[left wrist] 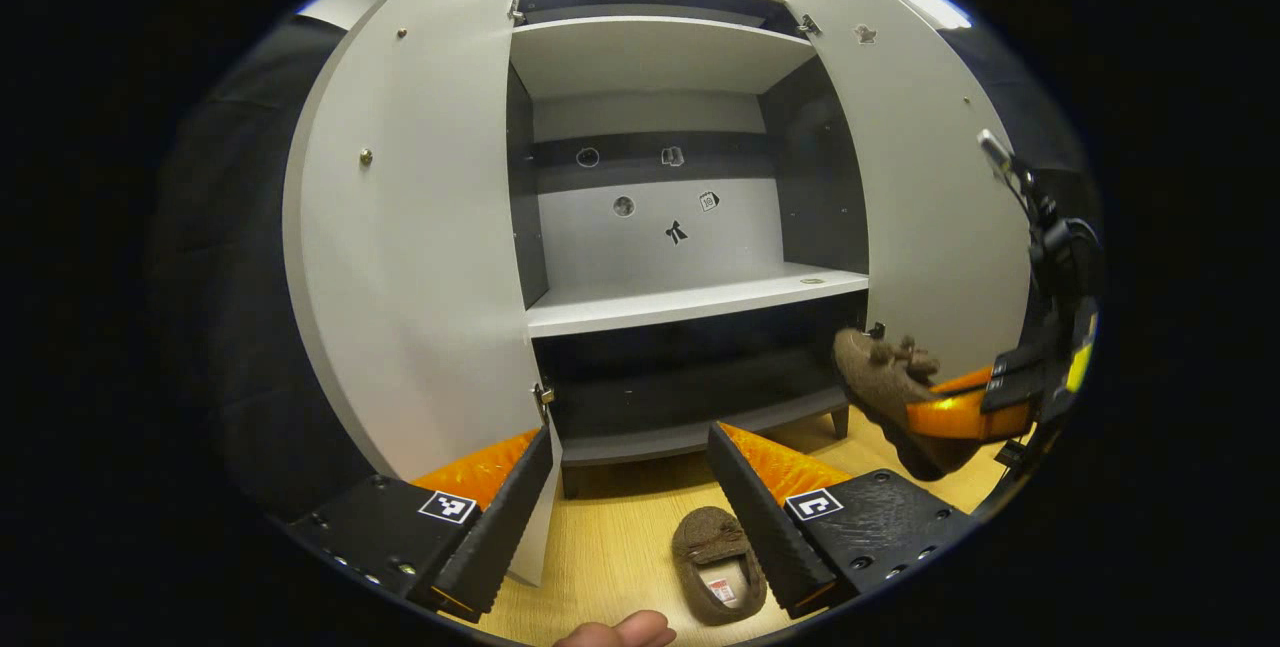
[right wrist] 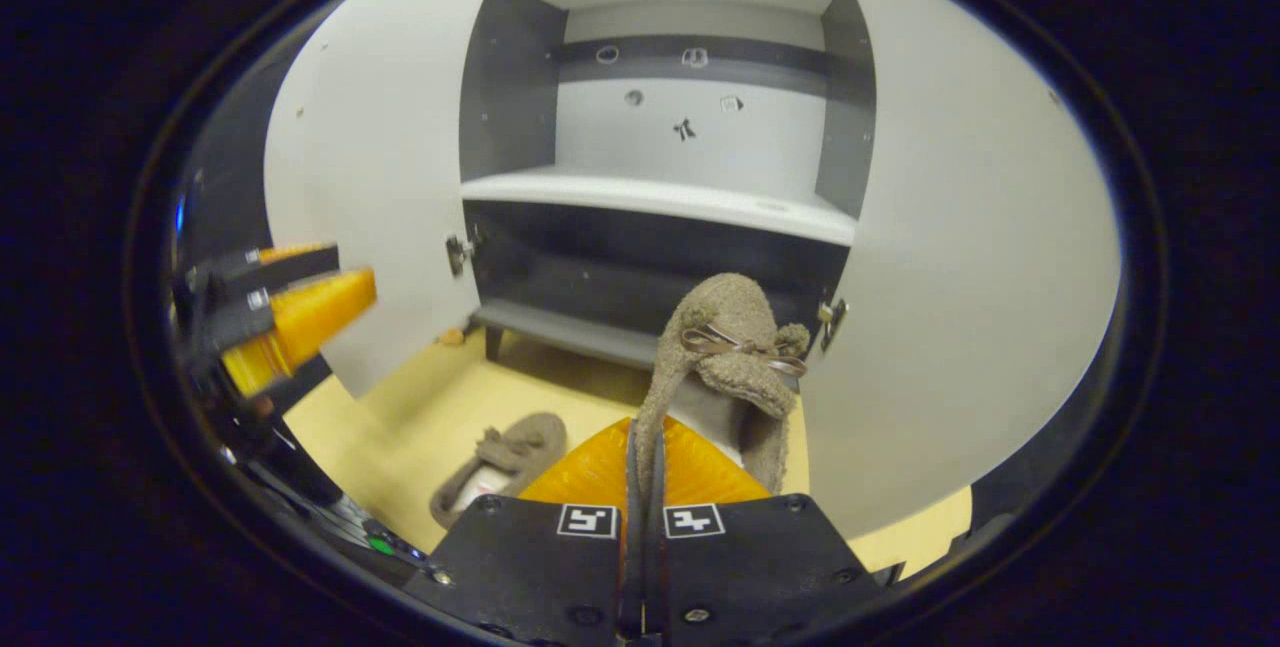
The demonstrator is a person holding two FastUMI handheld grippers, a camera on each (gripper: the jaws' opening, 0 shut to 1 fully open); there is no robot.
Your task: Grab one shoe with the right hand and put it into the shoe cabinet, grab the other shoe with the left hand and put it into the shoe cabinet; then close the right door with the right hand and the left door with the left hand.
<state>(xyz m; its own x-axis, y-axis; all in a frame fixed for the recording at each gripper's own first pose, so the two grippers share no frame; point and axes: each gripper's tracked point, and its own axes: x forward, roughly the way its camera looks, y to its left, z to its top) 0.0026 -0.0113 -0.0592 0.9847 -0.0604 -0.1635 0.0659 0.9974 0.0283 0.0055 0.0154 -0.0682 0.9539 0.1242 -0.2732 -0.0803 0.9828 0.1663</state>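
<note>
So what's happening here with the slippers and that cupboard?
A person is putting a pair of slippers away using two hand-held grippers. The right gripper is clamped on the edge of one brown slipper and holds it up in front of the shoe cabinet, whose two doors stand open. The left gripper is open and empty, above the other slipper lying on the wooden floor.

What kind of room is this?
Probably a mock-up of a home hallway: an open shoe cabinet on a wooden floor, one slipper lying there, another slipper being held.
</note>
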